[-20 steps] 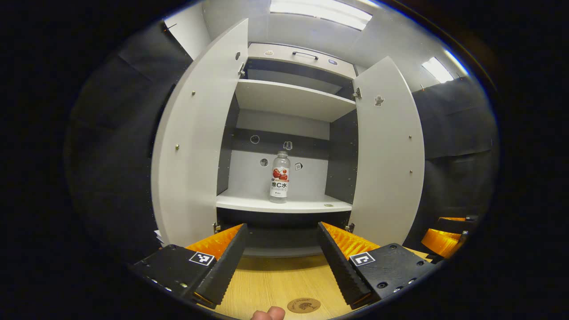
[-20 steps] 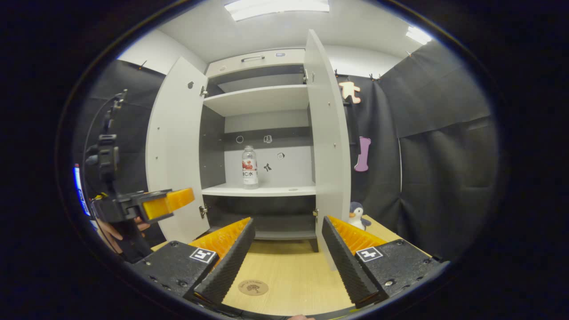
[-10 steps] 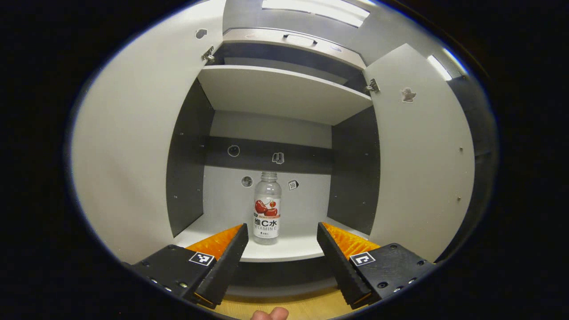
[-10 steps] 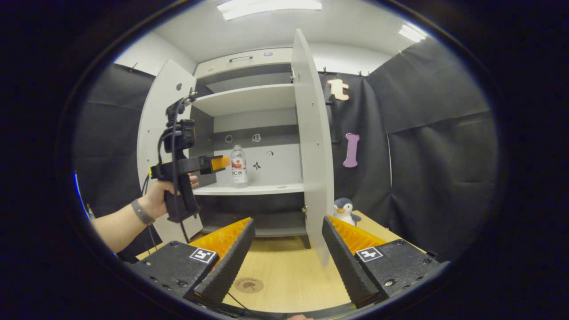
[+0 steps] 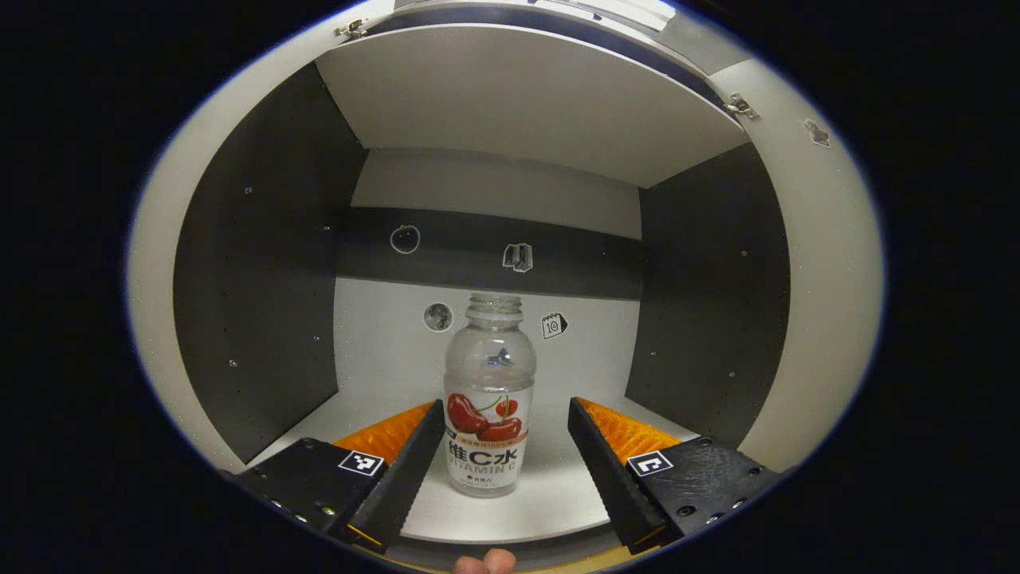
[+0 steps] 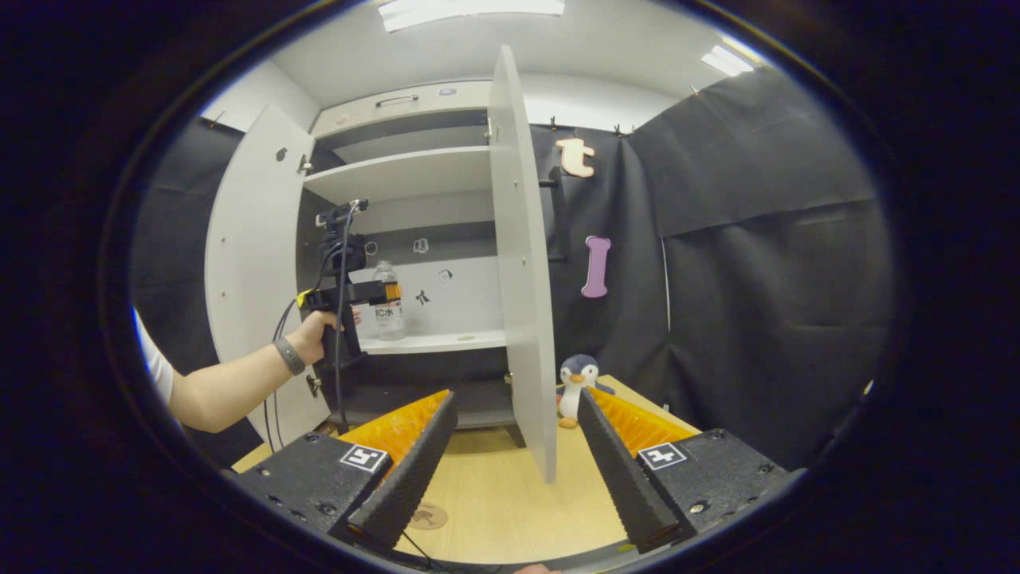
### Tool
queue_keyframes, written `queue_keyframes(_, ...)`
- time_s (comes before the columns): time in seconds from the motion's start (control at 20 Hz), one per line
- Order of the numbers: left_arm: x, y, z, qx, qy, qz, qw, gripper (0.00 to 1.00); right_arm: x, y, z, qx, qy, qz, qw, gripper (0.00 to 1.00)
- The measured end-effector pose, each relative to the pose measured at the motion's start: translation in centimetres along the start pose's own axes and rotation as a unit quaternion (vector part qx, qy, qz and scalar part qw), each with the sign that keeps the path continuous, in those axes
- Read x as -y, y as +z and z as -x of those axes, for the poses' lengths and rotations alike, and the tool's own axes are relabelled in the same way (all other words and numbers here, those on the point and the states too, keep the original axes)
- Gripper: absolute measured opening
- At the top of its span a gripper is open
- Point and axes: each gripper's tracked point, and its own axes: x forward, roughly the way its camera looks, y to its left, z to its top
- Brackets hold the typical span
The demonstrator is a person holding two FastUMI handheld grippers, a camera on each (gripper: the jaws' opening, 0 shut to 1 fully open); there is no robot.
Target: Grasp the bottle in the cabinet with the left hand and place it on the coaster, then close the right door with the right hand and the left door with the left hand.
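- We have the left gripper [image 5: 502, 446] inside the cabinet [image 5: 263, 279], its 2 fingers spread apart with the bottle [image 5: 488, 406] standing upright between them; neither finger appears to touch it, so we judge the grasp not yet made.
- The bottle stands on the lower shelf [image 5: 550, 502], near the front edge and roughly midway between the side walls. It has no cap that we can see, which is a reason to keep it upright through the lift.
- We hold the fingers level with the label band, low on the body. We judge that a sensible height: the wide, straight part of the bottle gives the fingers more to press on than the narrow neck.
- In the right gripper view, the left gripper [image 6: 374, 293] sits at the bottle [image 6: 388, 301], held out by a hand [image 6: 323, 323] reaching between the 2 open doors.
- The right gripper [image 6: 510, 462] hangs back over the wooden table [image 6: 510, 510], fingers apart and empty. We judge it is waiting its turn, since its door comes only after the bottle is set down.
- The right door [image 6: 522, 271] stands wide open, edge-on to us, just ahead of the right gripper; the left door [image 6: 247, 263] is open too.
- The coaster [image 6: 424, 516] lies on the table near the right gripper's left finger, partly hidden by it.
- A toy penguin [image 6: 575, 381] sits on the table beside the right door; we would mind it when that door swings.
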Motion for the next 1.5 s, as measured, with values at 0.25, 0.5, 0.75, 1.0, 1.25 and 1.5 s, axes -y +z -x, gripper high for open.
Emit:
queue_keyframes(0.25, -0.7, 0.7, -2.1, 0.008, 0.017, 0.0, 1.0, 0.95, 0.2, 0.0, -0.7, -0.003, -0.006, -0.004, 1.0, 0.99)
queue_keyframes(0.5, -1.3, 1.4, -2.2, 0.014, 0.021, -0.007, 1.0, 0.79, -0.3, 0.2, -1.1, 0.0, 0.003, -0.002, 1.0, 0.99)
queue_keyframes(0.75, -0.8, 2.4, 1.3, 0.021, -0.007, 0.001, 1.0, 0.78, -0.8, 0.7, -1.4, 0.006, 0.019, 0.01, 1.0, 0.98)
queue_keyframes(1.0, 1.4, 3.6, 7.2, 0.042, -0.042, -0.009, 0.998, 0.78, -2.1, 0.6, -1.8, 0.004, 0.048, 0.024, 0.999, 0.99)
queue_keyframes(1.25, 3.1, 2.2, 14.5, 0.056, -0.04, -0.009, 0.998, 0.78, -3.6, 1.9, -1.4, 0.02, 0.085, 0.035, 0.996, 0.99)
queue_keyframes(1.5, 3.3, -5.1, 21.0, 0.057, -0.014, -0.033, 0.998, 0.78, -4.1, 3.5, -0.2, 0.039, 0.104, 0.037, 0.993, 0.99)
